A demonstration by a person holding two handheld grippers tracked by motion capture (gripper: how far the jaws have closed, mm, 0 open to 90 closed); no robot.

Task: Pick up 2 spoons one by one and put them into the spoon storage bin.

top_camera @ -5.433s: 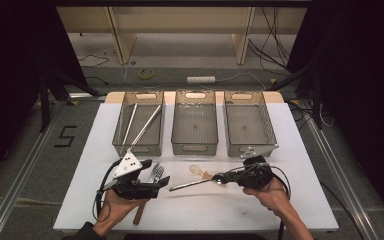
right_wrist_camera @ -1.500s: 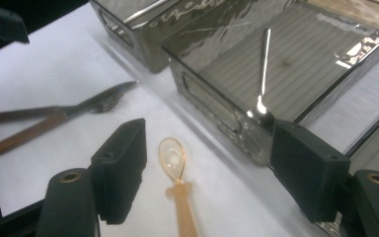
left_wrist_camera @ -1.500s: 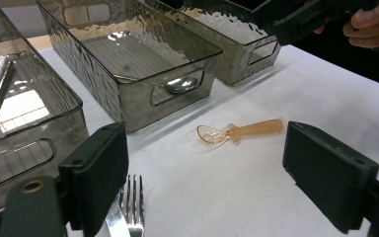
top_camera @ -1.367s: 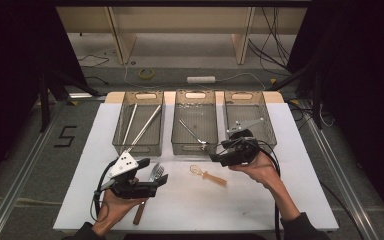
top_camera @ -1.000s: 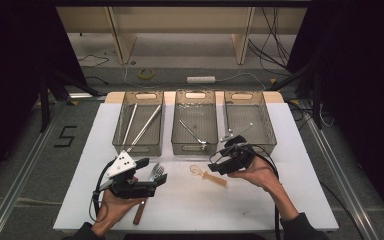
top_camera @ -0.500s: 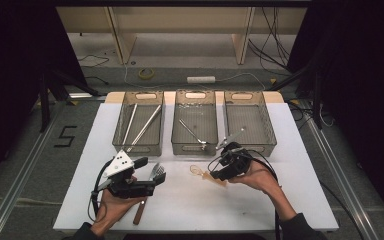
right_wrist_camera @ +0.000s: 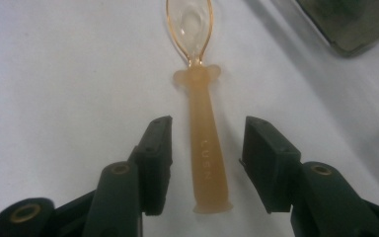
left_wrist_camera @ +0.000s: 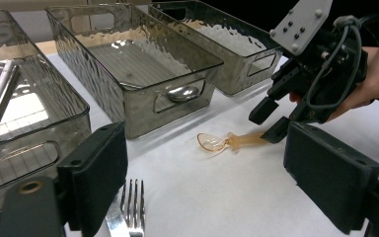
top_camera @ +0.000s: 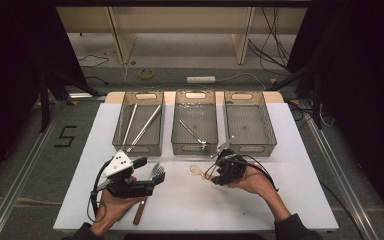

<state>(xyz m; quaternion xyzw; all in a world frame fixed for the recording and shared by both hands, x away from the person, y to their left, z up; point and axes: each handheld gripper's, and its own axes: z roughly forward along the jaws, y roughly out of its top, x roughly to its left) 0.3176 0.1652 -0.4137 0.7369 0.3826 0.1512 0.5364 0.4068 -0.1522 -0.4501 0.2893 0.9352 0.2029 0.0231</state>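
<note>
On the white table point(top_camera: 290, 200) three smoky plastic bins sit in a row at the far edge: the left bin point(top_camera: 139, 122) has a couple of long metal sticks in it, the middle bin point(top_camera: 196, 122) has a metal spoon point(top_camera: 192, 131), and the right bin point(top_camera: 247, 122) looks bare. Looks like cutlery sorting to me, and the step in hand is grabbing the little orange baby spoon point(right_wrist_camera: 200, 133), which lies flat on the table just in front of the middle bin. The right gripper point(right_wrist_camera: 206, 163) is down over its handle, jaws straddling it and just been closing in, but there are gaps on both sides, so no pinch yet. The left gripper point(left_wrist_camera: 212, 177) hangs near the front left with its jaws spread wide, a fork point(left_wrist_camera: 131, 210) lying under them, untouched as far as I can tell. Next move I'd guess: finish the squeeze square on the handle, then lift straight up so the thing doesn't twist out, and carry it over to a bin.
</note>
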